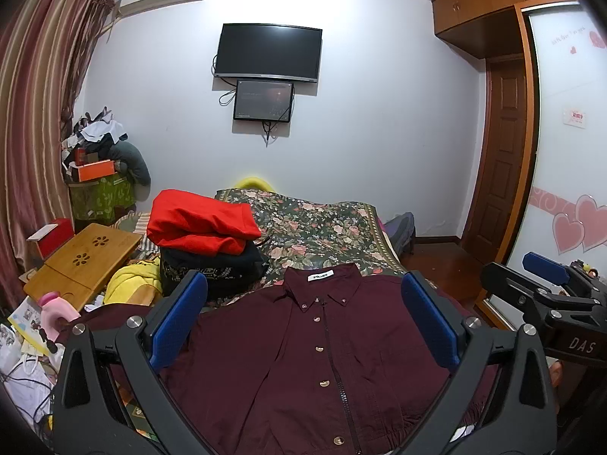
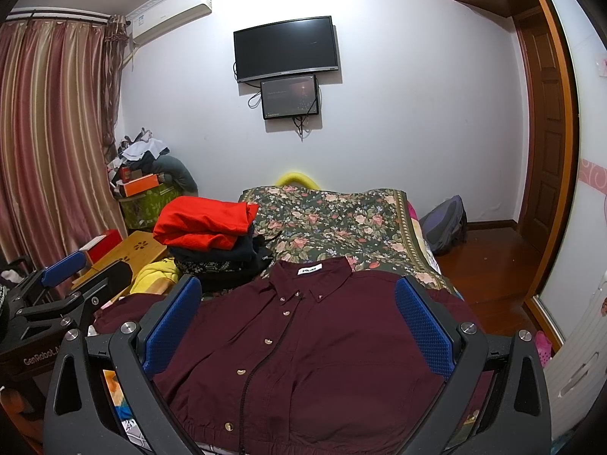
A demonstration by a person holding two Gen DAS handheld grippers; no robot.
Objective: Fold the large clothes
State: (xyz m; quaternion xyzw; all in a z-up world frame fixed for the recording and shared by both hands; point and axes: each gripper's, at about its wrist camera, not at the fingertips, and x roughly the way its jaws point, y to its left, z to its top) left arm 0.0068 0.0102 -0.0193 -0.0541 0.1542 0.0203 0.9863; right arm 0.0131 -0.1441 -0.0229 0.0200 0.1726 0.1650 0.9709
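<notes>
Wooden lap desk (image 1: 81,265): past the bed's left edge, amid clutter; a pink bottle (image 1: 53,309) just beside its near corner
Folded stack (image 1: 205,227): red garment on top of dark ones, at the bed's left edge, just beyond the shirt's left shoulder
Left gripper (image 1: 303,322): jaws wide apart, holding nothing; it hovers over the shirt's near half, blue pads (image 1: 178,322) framing the chest
Maroon shirt (image 1: 322,360): laid flat, front up and buttoned, on the near end of the bed; collar and white label point toward the far wall
Floral bedspread (image 1: 322,227): bare beyond the collar
Right gripper (image 2: 297,326): jaws wide apart, empty; it hovers over the shirt, beside the left gripper
</notes>
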